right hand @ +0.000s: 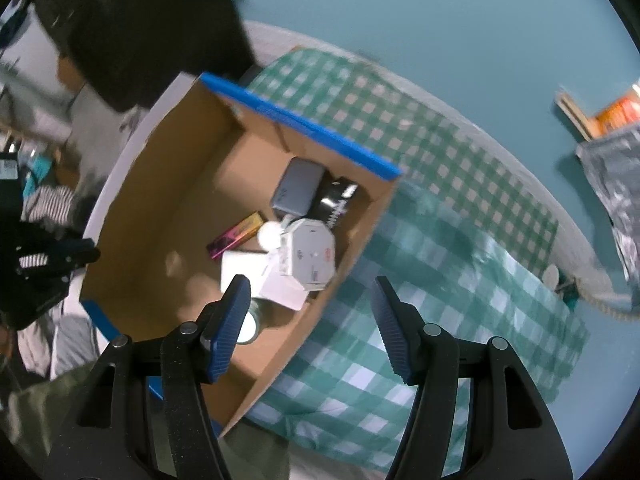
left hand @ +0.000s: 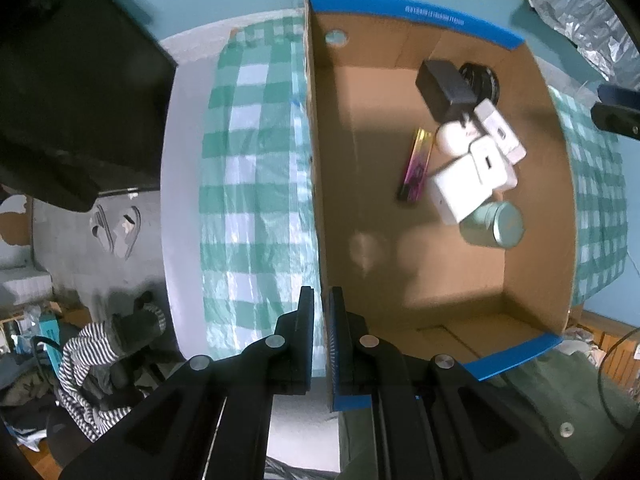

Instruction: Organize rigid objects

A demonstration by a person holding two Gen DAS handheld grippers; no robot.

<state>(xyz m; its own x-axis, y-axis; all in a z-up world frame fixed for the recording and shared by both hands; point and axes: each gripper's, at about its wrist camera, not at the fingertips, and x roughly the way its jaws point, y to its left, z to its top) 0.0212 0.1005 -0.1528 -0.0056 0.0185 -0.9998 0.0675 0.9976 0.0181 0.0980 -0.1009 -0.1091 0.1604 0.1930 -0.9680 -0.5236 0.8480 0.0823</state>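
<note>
A cardboard box [left hand: 400, 272] with blue rim tape stands on a green checked cloth. My left gripper [left hand: 321, 300] is shut on the box's left wall, one finger on each side. Inside lie a black adapter [left hand: 444, 84], white chargers [left hand: 472, 176], a pink-gold bar [left hand: 418, 164] and a teal tin [left hand: 496, 226]. In the right wrist view the box [right hand: 168, 208] holds the same things, with a white octagonal device [right hand: 312, 256] on top. My right gripper [right hand: 310, 308] is open and empty, above the box's near right wall.
The green checked cloth [right hand: 440, 248] covers a white round table [left hand: 180, 160]. A black monitor [left hand: 72, 80] hangs at the left. Books and a silver bag [left hand: 576, 8] lie far right. A striped garment on a chair [left hand: 92, 356] is below the table.
</note>
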